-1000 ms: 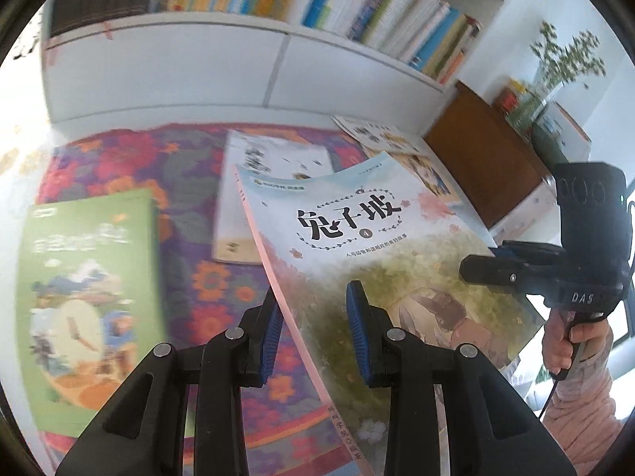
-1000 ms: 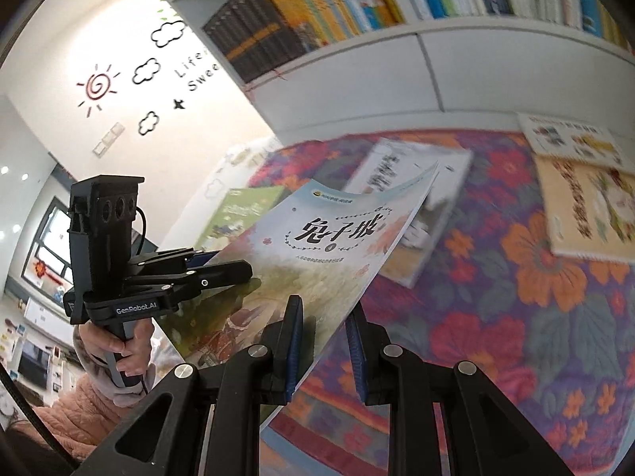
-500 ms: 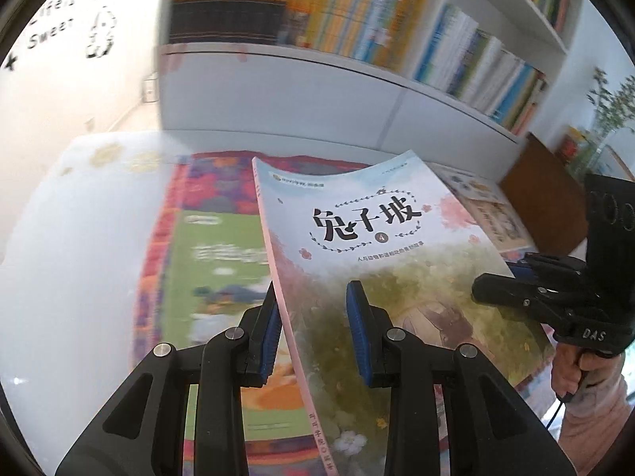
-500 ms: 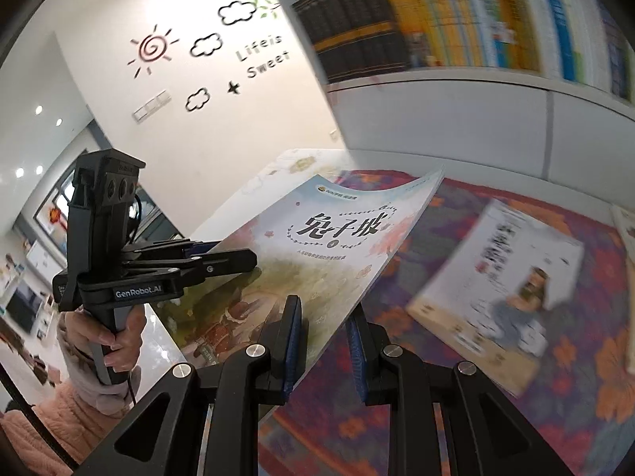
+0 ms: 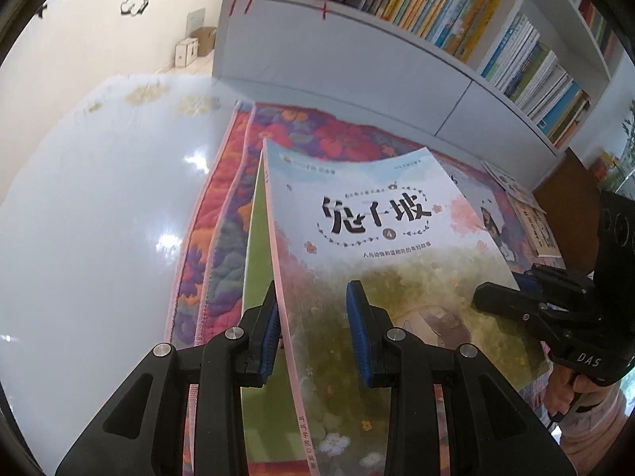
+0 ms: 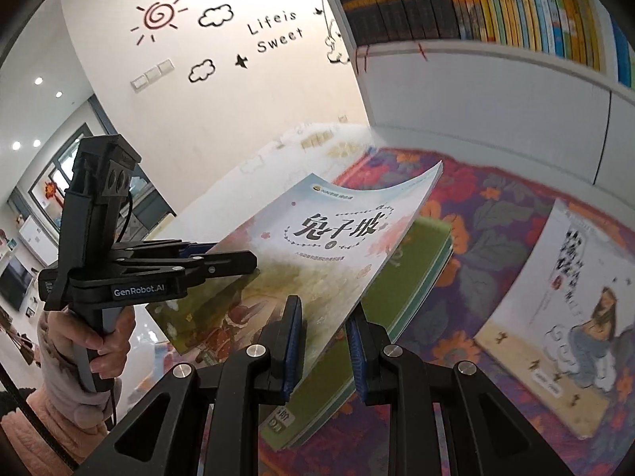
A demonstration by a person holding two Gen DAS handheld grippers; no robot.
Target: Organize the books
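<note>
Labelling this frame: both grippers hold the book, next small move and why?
Probably lower it flat onto the green book. Both grippers, left and right, are shut on the pink book, which hangs tilted right above the green one on the rug.

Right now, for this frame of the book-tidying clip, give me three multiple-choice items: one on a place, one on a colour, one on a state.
1. What lies directly below the lifted book?
A. a green-covered book
B. bare white floor
C. a wooden box

2. What colour are the pads of the left gripper?
A. red
B. blue
C. yellow

3. How is the lifted book held?
A. lying flat, untouched
B. by one gripper only
C. by both grippers at opposite edges

Key: 1 A, the green-covered book on the flowered rug shows beneath it. 2 B, both pads are blue. 3 C, the right gripper and the left each clamp an edge.
</note>
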